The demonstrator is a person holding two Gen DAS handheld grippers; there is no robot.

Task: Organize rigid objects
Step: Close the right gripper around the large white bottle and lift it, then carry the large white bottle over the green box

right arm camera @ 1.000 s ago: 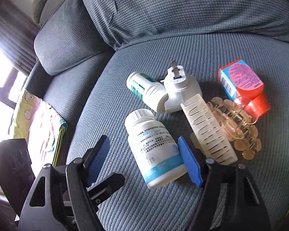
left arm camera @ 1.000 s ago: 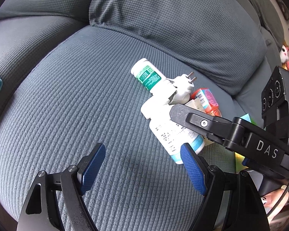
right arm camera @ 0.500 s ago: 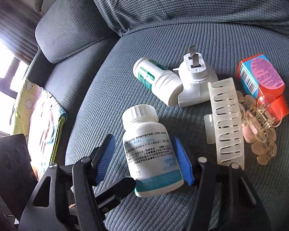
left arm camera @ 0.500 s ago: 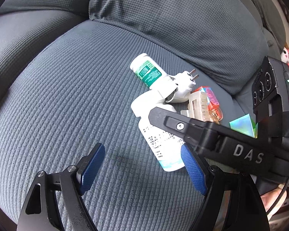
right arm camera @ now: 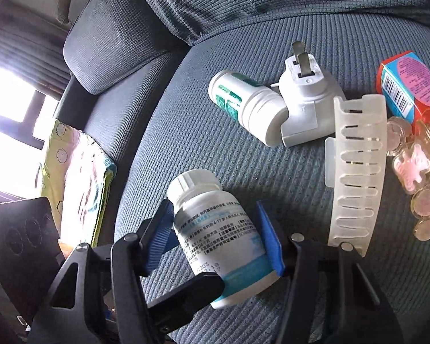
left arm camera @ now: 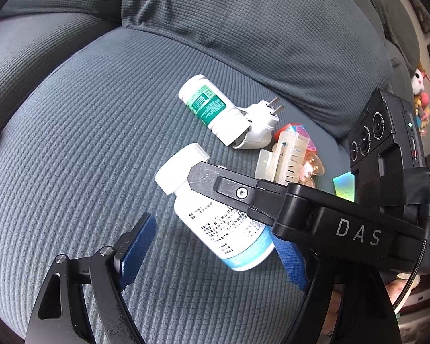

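Now the right gripper point(right arm camera: 215, 235) is closing its blue pads onto the large white pill bottle point(right arm camera: 218, 238) lying on the sofa seat cushion point(left arm camera: 71, 143), both pads touching its sides. Just beyond, toward the cushion's back edge, a small green-labelled bottle point(right arm camera: 243, 103) touches a white plug adapter point(right arm camera: 304, 100), with a pale hair claw point(right arm camera: 355, 183), a pink clip point(right arm camera: 412, 166) and a red box point(right arm camera: 407, 86) crowding the right. The left gripper point(left arm camera: 212, 255) hangs wide and empty, partly blocked by the right one.
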